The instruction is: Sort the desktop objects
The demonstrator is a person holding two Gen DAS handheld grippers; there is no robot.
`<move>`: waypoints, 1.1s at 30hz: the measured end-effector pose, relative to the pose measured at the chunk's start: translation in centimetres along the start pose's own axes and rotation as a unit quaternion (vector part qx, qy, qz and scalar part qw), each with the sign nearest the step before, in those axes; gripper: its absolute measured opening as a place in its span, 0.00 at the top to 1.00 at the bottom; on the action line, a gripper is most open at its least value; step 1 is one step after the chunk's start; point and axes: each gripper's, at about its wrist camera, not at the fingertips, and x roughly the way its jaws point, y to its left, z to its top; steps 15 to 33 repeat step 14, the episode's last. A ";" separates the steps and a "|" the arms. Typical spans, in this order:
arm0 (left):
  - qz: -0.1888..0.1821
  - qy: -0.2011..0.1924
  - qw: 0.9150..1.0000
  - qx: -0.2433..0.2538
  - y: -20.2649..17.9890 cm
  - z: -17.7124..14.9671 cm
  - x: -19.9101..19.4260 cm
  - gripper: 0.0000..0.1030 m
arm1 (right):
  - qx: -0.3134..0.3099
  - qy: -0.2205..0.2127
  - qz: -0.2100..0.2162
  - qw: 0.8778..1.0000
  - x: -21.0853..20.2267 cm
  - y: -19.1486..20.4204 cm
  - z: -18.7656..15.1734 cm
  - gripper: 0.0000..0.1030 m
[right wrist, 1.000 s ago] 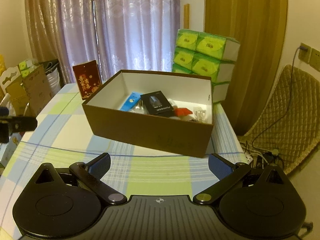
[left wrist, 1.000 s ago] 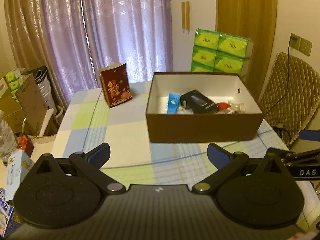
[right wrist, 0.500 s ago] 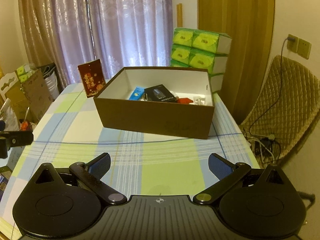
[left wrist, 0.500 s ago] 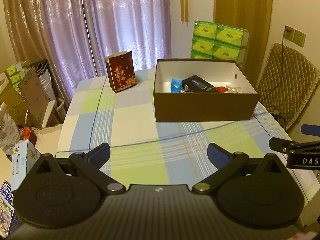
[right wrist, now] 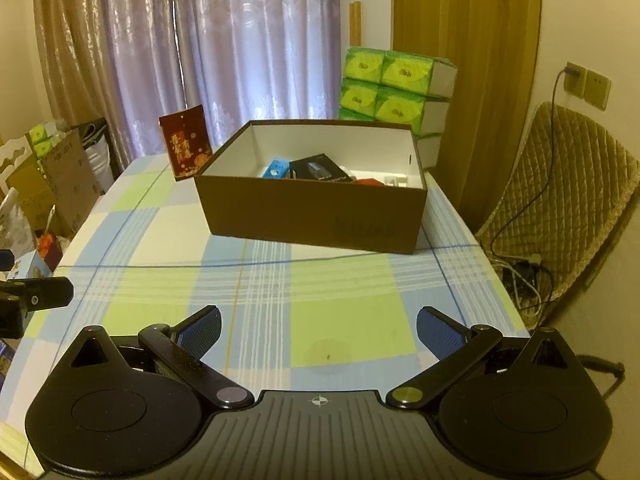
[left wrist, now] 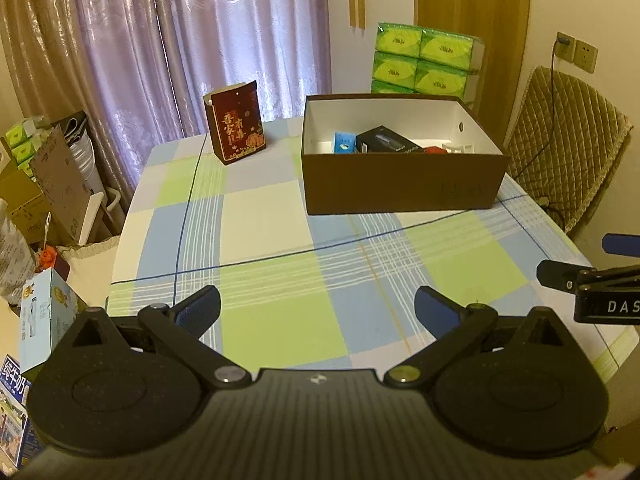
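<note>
Brown cardboard box [left wrist: 402, 184] with white inside sits at the far right of the checked blue-and-green tablecloth [left wrist: 280, 240], already holding a small blue packet [left wrist: 345, 142], a black carton [left wrist: 386, 141] and something red. I hold my left gripper [left wrist: 318, 306] and right gripper [right wrist: 319, 326] spread wide and empty over the near cloth. Only the dark red printed carton [left wrist: 237, 123] stands loose, far left; I judge it next, best pinched across its narrow sides. The box's near wall hides most of its contents.
</note>
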 end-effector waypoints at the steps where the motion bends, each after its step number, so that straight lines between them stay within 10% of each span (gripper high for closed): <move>1: 0.000 0.002 1.000 -0.001 0.1 -0.2 0.0 0.01 | 0.000 0.001 -0.001 1.000 0.0 0.1 -0.2 0.02; 33: 0.002 0.003 1.000 0.009 0.3 -0.9 0.4 0.01 | 0.002 0.015 -0.007 1.000 0.4 0.8 -1.5 0.02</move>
